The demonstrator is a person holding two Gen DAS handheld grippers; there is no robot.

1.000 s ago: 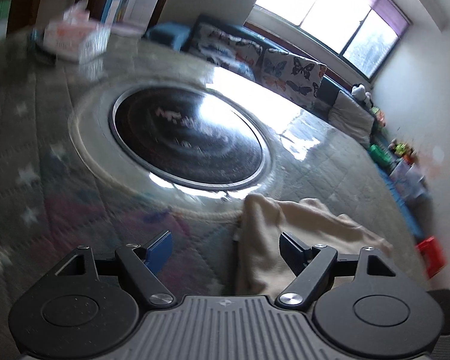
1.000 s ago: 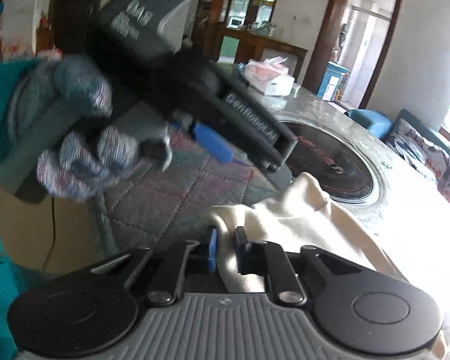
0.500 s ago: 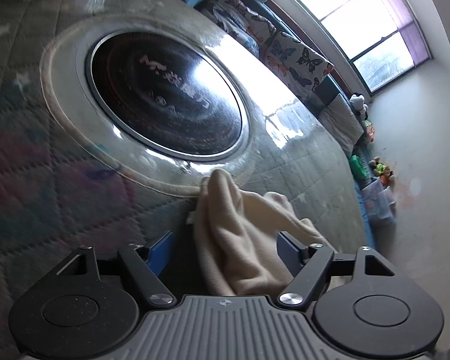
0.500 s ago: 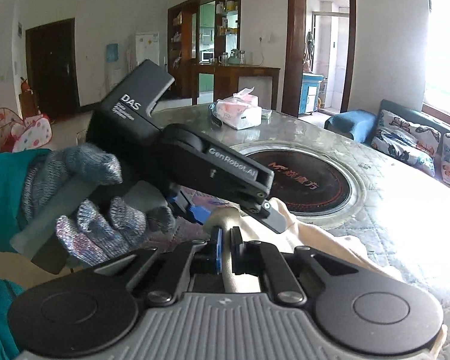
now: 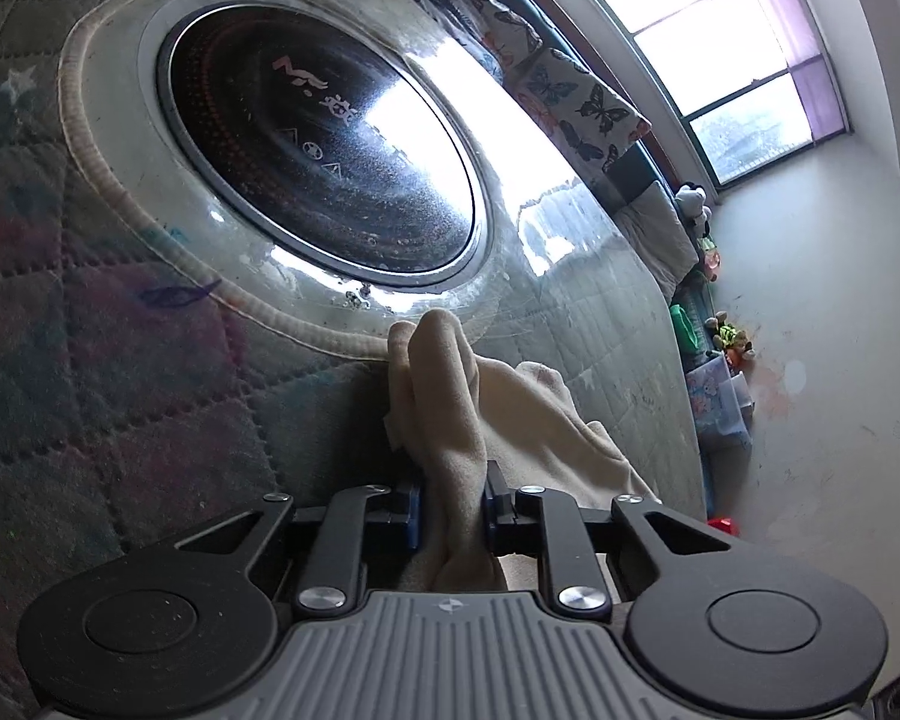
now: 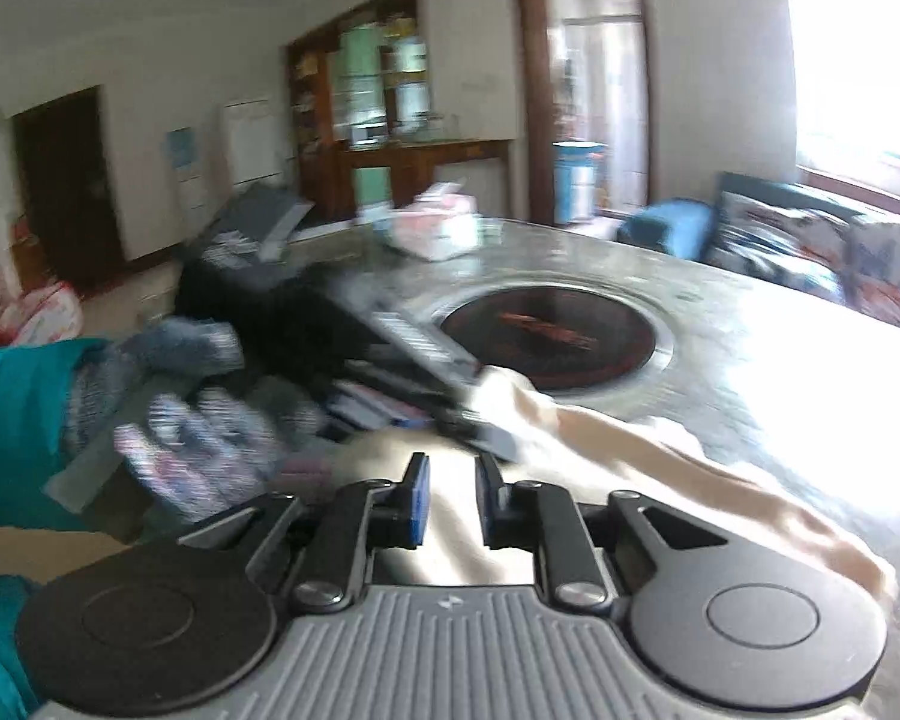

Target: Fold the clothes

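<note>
A cream garment point(image 5: 510, 408) lies bunched on the quilted table cover point(image 5: 90, 360), beside the round dark hotplate point(image 5: 318, 162). My left gripper point(image 5: 453, 504) is closing, and its pads press on an upright fold of the garment. In the blurred right wrist view, a gloved hand point(image 6: 198, 420) holds that left gripper point(image 6: 486, 420), whose tips are at the garment point(image 6: 660, 450). My right gripper point(image 6: 453, 498) is opening; its jaws stand slightly apart over the cloth and no fold is pinched between them.
The hotplate point(image 6: 549, 336) sits in the middle of the round table. A tissue box point(image 6: 438, 228) stands at the table's far side. A sofa with butterfly cushions point(image 5: 570, 90) runs under the window. Toys point(image 5: 726, 336) lie on the floor by the wall.
The left jaws have gone from wide apart to pressing on a fold of the garment, and the left view has rolled. The right jaws have parted and let the cloth go; the right gripper has shifted sideways.
</note>
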